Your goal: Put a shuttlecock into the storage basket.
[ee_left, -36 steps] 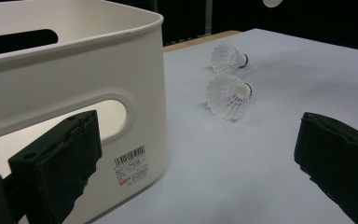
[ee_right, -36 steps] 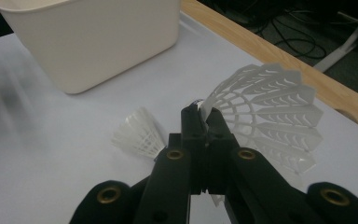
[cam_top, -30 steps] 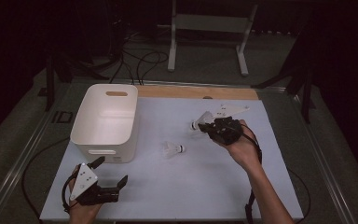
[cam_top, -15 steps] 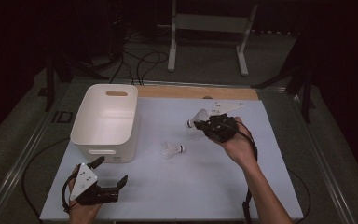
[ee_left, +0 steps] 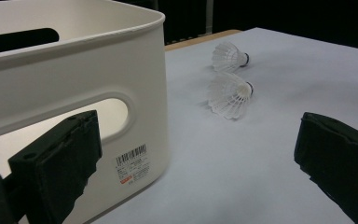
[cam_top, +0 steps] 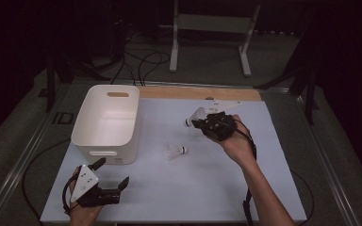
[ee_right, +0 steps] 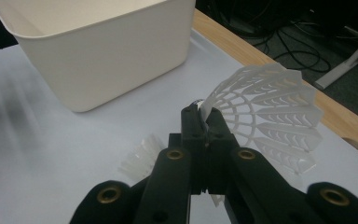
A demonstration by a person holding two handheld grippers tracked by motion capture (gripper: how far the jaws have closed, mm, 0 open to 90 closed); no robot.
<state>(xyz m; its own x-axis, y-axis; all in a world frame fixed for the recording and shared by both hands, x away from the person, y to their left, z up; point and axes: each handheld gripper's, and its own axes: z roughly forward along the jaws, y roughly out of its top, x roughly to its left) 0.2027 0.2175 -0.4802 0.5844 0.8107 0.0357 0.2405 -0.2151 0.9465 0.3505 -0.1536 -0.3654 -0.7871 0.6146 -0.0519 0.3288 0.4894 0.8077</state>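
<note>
My right gripper [cam_top: 200, 123] hangs over the table's right half, shut on the skirt edge of a white plastic shuttlecock [ee_right: 270, 116]; in the right gripper view [ee_right: 204, 119] the feathers fan out to the right of the closed jaws. In the high view that shuttlecock [cam_top: 196, 115] shows white at the jaws. Another shuttlecock [cam_top: 175, 150] lies on the white table mid-way, cork to the right, and shows in the left gripper view [ee_left: 230, 94] with a further one [ee_left: 228, 56] behind it. My left gripper [cam_top: 114, 172] rests at the front left, jaws wide open [ee_left: 198, 163] and empty.
A white plastic bin [cam_top: 106, 122] with handle cut-outs stands at the table's left, right in front of the left gripper [ee_left: 74, 70]. A wooden strip [cam_top: 198, 92] runs along the table's far edge. Cables and a metal stand lie on the floor beyond.
The right gripper has drifted slightly left and away with the shuttlecock in its jaws. The left gripper and the loose shuttlecock have not moved.
</note>
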